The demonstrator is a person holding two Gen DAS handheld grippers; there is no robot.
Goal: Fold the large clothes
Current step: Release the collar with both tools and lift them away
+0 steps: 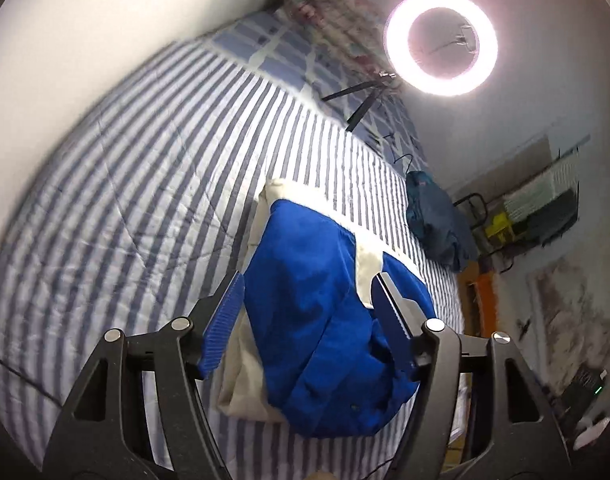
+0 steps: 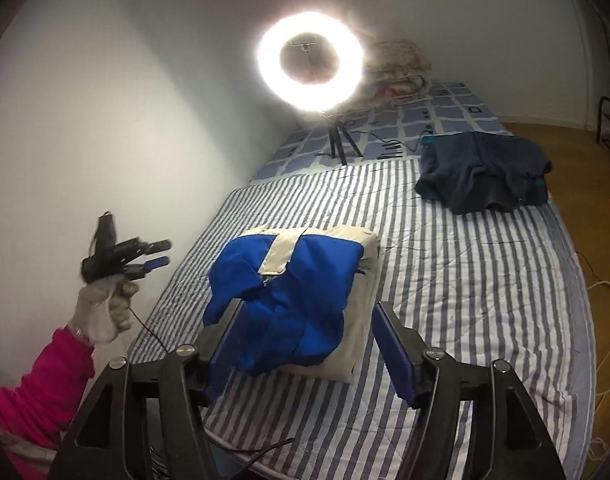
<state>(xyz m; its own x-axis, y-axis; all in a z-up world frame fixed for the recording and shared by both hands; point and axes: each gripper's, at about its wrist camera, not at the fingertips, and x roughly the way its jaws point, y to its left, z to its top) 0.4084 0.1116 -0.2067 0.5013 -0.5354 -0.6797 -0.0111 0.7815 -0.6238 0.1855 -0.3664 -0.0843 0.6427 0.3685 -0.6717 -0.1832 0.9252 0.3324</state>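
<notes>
Hovering over the folded blue-and-cream garment (image 2: 297, 300) on the striped bed (image 2: 465, 280), your left hand-held gripper (image 1: 309, 292) and right hand-held gripper (image 2: 305, 320) both have jaws apart, nothing clamped. Risks as I read it: the loose blue top flap looks puffy, so a snagged fingertip could drag the fold open. Keep clear of the ring light (image 2: 309, 60) and dark garment (image 2: 485, 172).

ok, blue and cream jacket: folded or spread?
Folded: the blue and cream jacket lies as a compact bundle on the striped bed.
</notes>
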